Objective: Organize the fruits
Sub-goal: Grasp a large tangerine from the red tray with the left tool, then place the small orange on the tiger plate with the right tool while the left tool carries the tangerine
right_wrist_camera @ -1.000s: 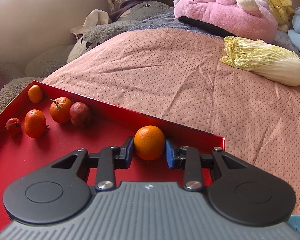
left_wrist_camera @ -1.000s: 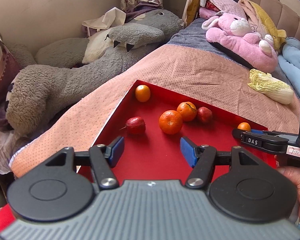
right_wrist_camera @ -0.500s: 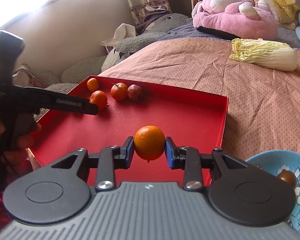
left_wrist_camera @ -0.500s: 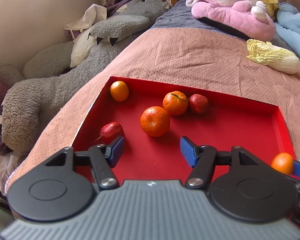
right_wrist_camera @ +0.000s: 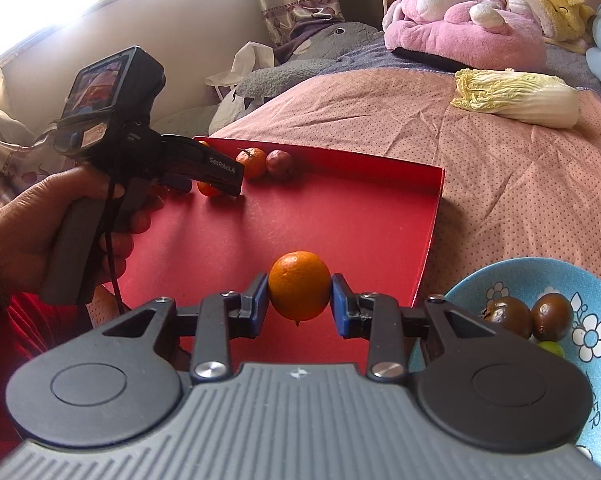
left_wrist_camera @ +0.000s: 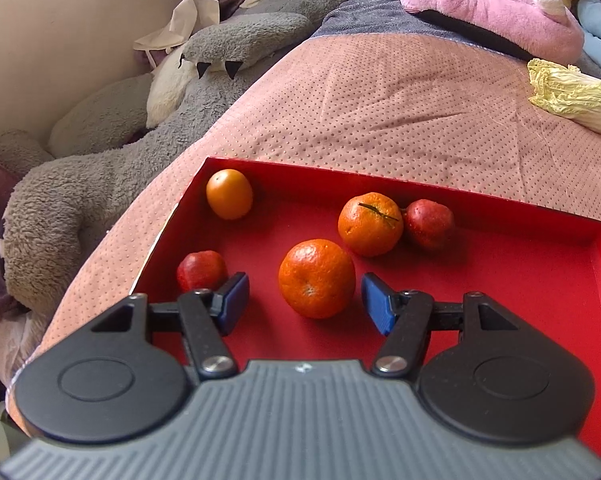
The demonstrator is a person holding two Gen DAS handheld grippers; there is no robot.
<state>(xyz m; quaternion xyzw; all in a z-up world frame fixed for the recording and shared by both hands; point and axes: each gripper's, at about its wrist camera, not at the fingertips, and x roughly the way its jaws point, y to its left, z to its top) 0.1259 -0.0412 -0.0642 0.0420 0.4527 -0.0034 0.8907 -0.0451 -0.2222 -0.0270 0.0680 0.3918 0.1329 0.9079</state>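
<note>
A red tray (left_wrist_camera: 540, 280) lies on the bed with several fruits in it. My left gripper (left_wrist_camera: 304, 302) hangs low over the tray, its jaws closing; a large orange (left_wrist_camera: 316, 278) sits between the blue pads, which do not touch it. A red fruit (left_wrist_camera: 200, 270) lies just left of the left pad. Farther back are a smooth orange (left_wrist_camera: 229, 194), a stemmed orange (left_wrist_camera: 370, 224) and another red fruit (left_wrist_camera: 428, 218). My right gripper (right_wrist_camera: 299, 304) is shut on a small orange (right_wrist_camera: 299, 285), held above the tray's near right part.
A blue flowered bowl (right_wrist_camera: 592, 332) with dark brown fruits stands right of the tray. A cabbage (right_wrist_camera: 516, 96) lies on the pink bedspread (right_wrist_camera: 500, 180) beyond. Grey and pink plush toys crowd the left side and the headboard. A hand (right_wrist_camera: 32, 232) holds the left gripper.
The left gripper has moved down and closer over the tray until the large orange came between its pads. The right gripper has carried its orange up and back toward the blue bowl.
</note>
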